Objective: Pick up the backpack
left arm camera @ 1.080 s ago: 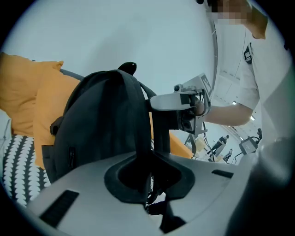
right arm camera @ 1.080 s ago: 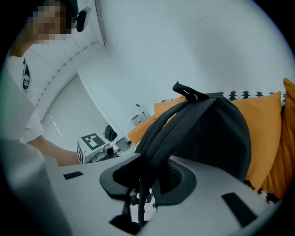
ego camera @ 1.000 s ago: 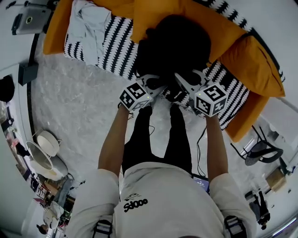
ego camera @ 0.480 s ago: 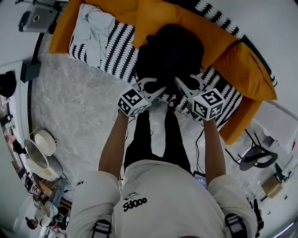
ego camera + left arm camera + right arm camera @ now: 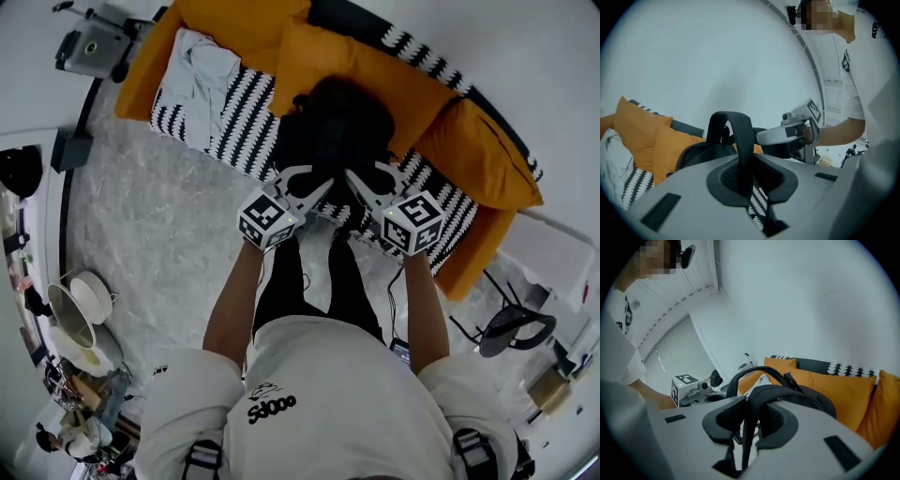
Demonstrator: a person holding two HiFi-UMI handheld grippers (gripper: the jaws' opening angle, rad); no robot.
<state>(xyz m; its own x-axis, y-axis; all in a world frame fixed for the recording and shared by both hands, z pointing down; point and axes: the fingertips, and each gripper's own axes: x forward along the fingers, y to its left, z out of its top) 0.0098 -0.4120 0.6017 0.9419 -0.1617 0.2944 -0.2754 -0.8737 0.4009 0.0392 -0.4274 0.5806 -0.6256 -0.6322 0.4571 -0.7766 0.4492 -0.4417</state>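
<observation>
We stand over a pale grey marbled floor [image 5: 150, 234] in a room with white walls, looking down at an orange sofa [image 5: 473, 248] that runs from far left to near right. Its seat has a black-and-white cover [image 5: 234, 112] with a toothed stripe pattern. Plump orange cushions [image 5: 487, 155] line the back, and a crumpled pale grey cloth [image 5: 202, 75] lies at the sofa's left end. White round bowls [image 5: 84, 291] sit on the floor at the near left, and a black chair [image 5: 511, 328] stands at the near right.

Our white T-shirt [image 5: 337, 394] carries black lettering that seems to read "Sdooo". Each gripper bears a cube with black-and-white square markers.

The backpack [image 5: 333, 131], black, soft and rounded, is at the middle of the seat against the back cushions, just beyond both grippers. We cannot tell whether its base touches the seat.

The left gripper [image 5: 314, 180], of smooth grey plastic with dark pads, has its jaws nearly together, pinching a flat black strap loop [image 5: 740, 140] that arches up from the backpack. The right gripper [image 5: 370, 180] has its jaws a little apart and opening, with a second black strap [image 5: 750, 413] between its pads, which press on it.
</observation>
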